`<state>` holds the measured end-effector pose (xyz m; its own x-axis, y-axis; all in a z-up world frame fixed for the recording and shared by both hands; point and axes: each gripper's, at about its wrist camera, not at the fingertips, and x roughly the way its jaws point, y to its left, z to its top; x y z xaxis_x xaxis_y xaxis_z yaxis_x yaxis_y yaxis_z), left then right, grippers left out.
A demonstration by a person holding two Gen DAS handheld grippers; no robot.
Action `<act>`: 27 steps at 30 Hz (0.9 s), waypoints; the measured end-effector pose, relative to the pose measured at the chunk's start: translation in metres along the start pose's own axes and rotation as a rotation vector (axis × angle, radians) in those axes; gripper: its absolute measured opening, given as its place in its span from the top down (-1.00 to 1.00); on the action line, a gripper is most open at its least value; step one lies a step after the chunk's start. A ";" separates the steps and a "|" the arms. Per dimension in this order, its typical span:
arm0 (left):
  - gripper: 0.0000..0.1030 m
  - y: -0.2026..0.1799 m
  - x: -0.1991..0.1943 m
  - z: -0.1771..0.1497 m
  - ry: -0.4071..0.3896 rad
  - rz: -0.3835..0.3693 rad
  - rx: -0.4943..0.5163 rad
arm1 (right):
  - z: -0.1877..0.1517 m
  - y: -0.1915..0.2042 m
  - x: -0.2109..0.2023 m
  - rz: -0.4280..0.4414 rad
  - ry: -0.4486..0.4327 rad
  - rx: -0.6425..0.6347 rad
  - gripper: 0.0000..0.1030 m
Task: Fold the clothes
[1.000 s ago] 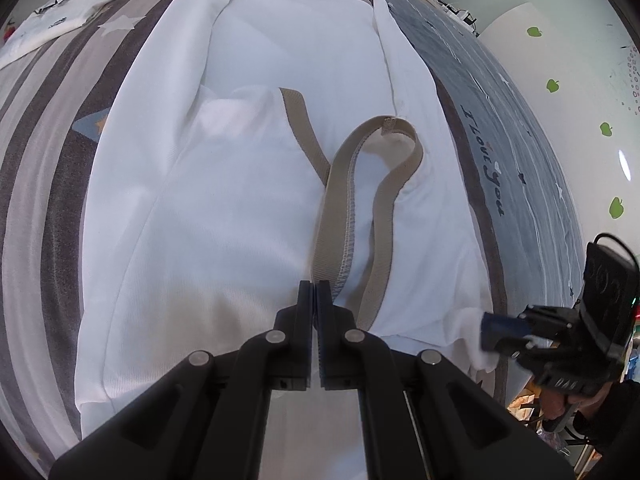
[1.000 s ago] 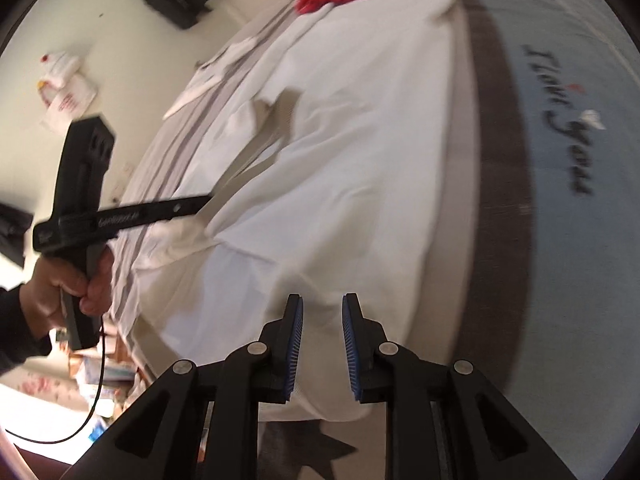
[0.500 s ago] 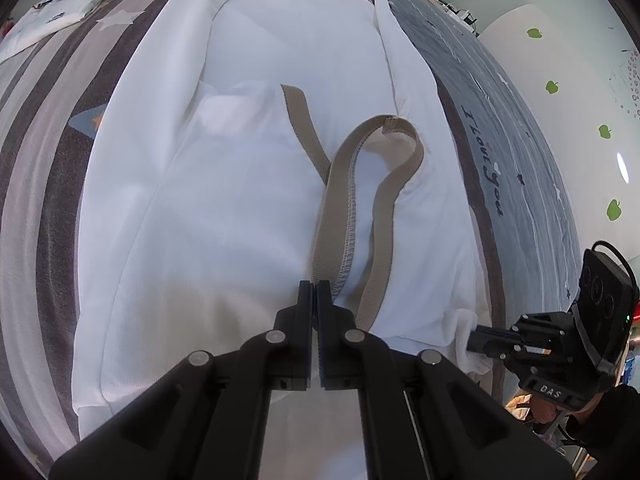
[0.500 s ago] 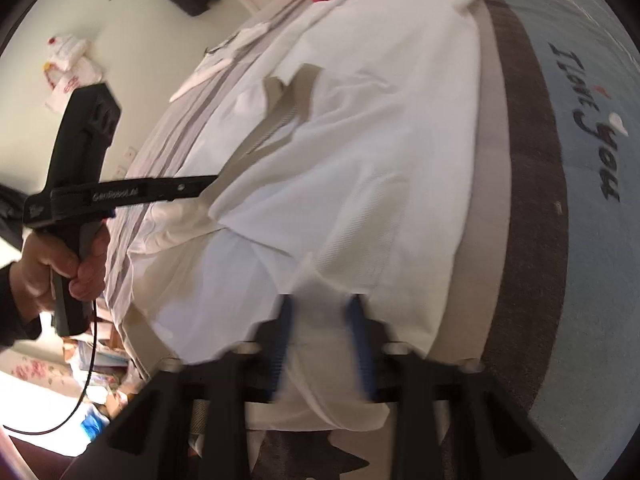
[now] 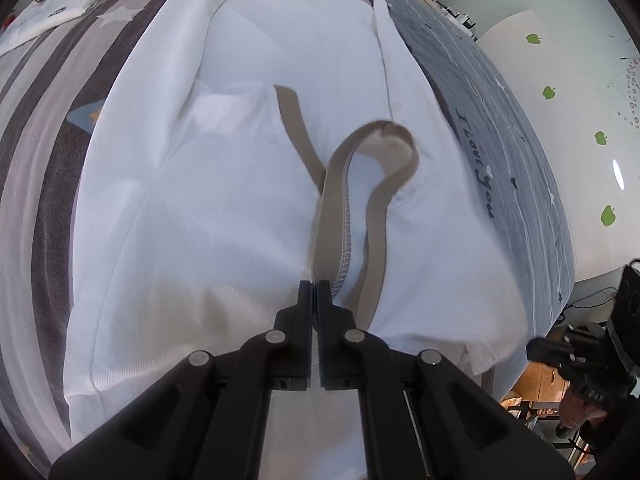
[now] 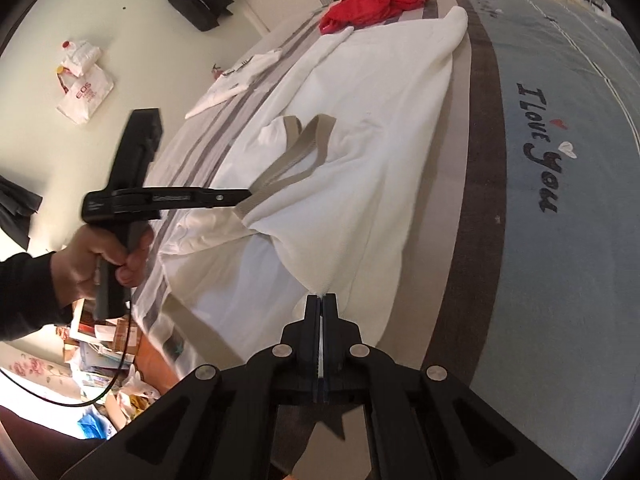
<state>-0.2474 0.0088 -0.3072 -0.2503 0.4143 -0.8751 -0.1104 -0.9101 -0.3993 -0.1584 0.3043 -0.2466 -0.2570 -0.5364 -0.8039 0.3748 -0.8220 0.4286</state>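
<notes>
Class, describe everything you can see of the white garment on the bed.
The white garment is a soft knit top with a tan neckband, spread lengthwise on the striped bed cover. Its near end is lifted: the left tongs are shut on the neckband, and the right tongs are shut on a white edge.

Bright daylight, fisheye warp, slight blur

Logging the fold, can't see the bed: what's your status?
Left gripper shut on shirt at its tan collar. Right gripper shut on shirt edge, lifted off bed. Nothing in the way.
</notes>
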 end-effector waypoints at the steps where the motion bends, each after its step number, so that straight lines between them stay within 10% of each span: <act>1: 0.99 0.001 0.000 -0.001 0.000 -0.005 -0.008 | -0.003 0.003 -0.001 -0.011 0.009 -0.015 1.00; 8: 0.99 0.003 0.001 -0.001 -0.002 -0.013 -0.005 | -0.024 -0.006 0.004 -0.075 0.024 0.059 0.95; 14: 0.99 0.011 0.009 0.012 -0.001 -0.012 -0.009 | -0.016 -0.001 0.005 -0.159 -0.061 0.073 0.04; 21: 0.99 0.000 0.018 0.020 -0.005 -0.031 -0.035 | -0.011 0.016 0.038 -0.250 -0.064 -0.011 0.05; 23: 0.99 0.000 0.017 0.023 -0.012 -0.040 -0.039 | -0.014 0.013 0.048 -0.276 -0.043 -0.011 0.37; 24: 0.99 0.000 0.015 0.023 -0.016 -0.045 -0.041 | -0.015 0.009 0.050 -0.277 -0.027 -0.001 0.87; 27: 0.99 -0.001 0.009 0.024 -0.037 -0.076 -0.047 | -0.020 0.000 0.041 -0.275 -0.030 0.025 0.96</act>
<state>-0.2731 0.0131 -0.3084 -0.2780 0.4811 -0.8314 -0.0851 -0.8745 -0.4775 -0.1506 0.2861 -0.2878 -0.3721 -0.2972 -0.8793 0.2650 -0.9419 0.2062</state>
